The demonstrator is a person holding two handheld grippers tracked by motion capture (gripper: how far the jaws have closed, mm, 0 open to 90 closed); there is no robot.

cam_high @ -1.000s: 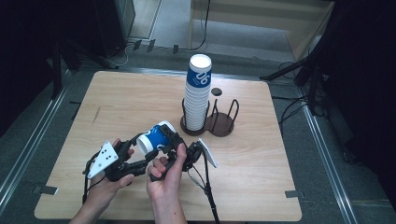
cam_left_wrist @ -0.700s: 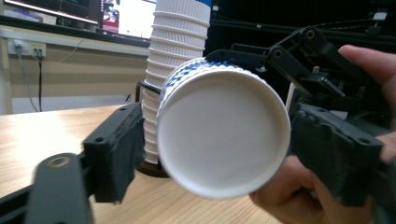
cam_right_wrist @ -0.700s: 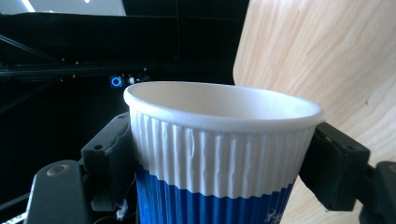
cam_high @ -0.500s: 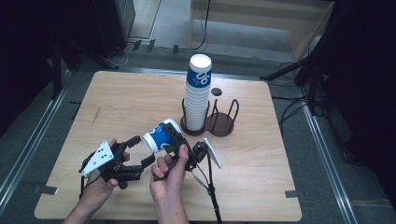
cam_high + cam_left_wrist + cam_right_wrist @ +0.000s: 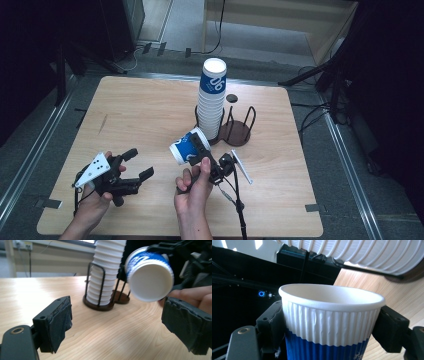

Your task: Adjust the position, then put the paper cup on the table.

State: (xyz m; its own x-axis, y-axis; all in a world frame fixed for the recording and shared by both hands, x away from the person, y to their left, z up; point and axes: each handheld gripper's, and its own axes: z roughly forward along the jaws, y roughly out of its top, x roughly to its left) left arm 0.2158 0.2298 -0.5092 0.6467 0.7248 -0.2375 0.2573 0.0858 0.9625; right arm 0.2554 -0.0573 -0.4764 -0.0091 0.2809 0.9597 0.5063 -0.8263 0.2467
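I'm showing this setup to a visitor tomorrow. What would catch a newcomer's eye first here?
Probably the tall stack of cups, blue and white, rising from a dark wire holder near the far middle of the wooden table. Next, the single blue-and-white cup held tilted above the table in the right claw, just in front of the stack. The left claw sits open to the left, holding nothing.

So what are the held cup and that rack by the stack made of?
The cup looks like matte paper: ribbed white-and-blue wall, rolled rim. The rack appears to be thin dark metal wire on a brown round base, possibly wood; its finish is hard to tell.
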